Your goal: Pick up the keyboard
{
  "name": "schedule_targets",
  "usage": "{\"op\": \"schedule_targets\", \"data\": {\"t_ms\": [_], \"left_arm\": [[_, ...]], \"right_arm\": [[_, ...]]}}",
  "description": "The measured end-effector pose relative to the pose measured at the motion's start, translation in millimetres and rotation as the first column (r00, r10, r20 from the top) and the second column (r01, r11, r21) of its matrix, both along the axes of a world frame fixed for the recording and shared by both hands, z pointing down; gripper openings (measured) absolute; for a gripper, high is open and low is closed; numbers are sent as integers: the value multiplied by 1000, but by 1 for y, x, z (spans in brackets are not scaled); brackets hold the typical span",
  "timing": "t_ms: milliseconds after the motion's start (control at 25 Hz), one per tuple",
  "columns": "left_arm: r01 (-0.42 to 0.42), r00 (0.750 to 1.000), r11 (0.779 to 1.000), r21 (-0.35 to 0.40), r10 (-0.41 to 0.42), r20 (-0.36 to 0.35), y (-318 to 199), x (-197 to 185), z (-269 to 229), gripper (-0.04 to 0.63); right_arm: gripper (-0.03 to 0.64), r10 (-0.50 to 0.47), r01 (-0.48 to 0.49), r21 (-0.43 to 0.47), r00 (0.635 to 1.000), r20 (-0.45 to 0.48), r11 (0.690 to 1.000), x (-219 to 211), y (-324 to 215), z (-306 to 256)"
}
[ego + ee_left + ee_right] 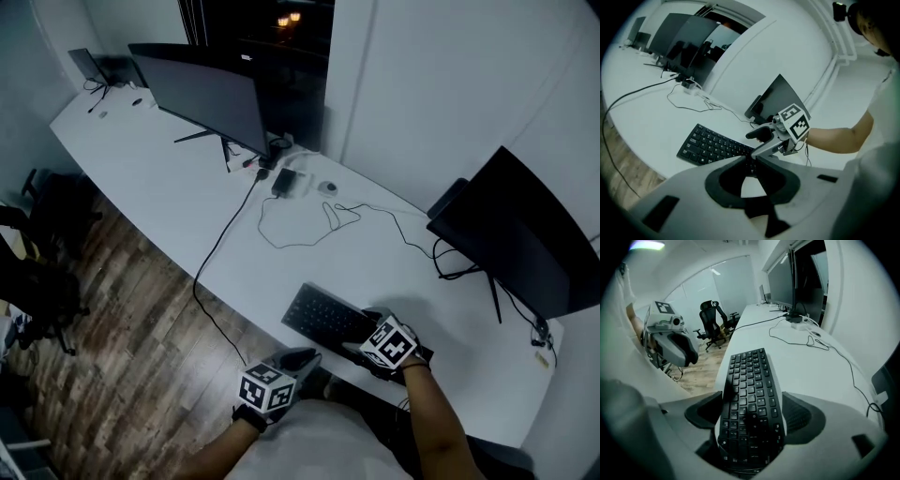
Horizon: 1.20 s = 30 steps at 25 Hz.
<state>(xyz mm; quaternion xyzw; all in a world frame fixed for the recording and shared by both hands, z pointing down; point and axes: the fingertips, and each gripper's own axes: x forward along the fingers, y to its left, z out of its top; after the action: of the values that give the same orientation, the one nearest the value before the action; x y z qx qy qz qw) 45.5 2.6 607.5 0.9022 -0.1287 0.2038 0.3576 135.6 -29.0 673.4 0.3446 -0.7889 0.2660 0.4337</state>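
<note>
The flat black plastic keyboard lies on the long white curved desk, close to its near edge and right in front of us, which is why both our hands work low and close to the body. Our right gripper points steeply down over the keyboard's right end with its claw spread wide. We judge this to be the approach for the pickup, with the jaws set to take the keyboard across its short width. Our left gripper hangs just off the desk edge, its claw pinched together on nothing. It seems to be only standing by.

The head view gives us the layout. The keyboard sits well apart from the black flat monitor and from the thin black cable that trails off the desk toward the brown wooden floor. It tells us little about the jaws.

The right gripper view does show them. The keyboard runs lengthwise between the jaws of the right gripper, with a grey pad beside each long edge. As far as we can tell it is not yet clamped. This view also catches the left gripper and a black office chair.

The left gripper view shows the left gripper with its own tips meeting and nothing between them. It also shows the right gripper from the side, poised at the far end of the keyboard.
</note>
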Motion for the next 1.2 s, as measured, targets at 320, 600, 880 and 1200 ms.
{"op": "schedule_targets", "data": {"t_ms": [320,600,880,1200], "left_arm": [[85,996,984,-159,-79,41,8,2,34,55],[165,986,934,-318,-159,45,21,6,52,134],[230,970,850,-474,-241,38,36,-4,78,167],[253,961,792,-556,-274,47,50,-12,104,200]], "right_arm": [[390,1,6,-140,999,50,990,-3,-19,35],[394,-30,31,-205,1000,8,978,-5,-21,50],[396,-27,29,-248,1000,9,968,-5,-18,54],[360,-72,77,-266,997,26,961,-20,-1,53]]}}
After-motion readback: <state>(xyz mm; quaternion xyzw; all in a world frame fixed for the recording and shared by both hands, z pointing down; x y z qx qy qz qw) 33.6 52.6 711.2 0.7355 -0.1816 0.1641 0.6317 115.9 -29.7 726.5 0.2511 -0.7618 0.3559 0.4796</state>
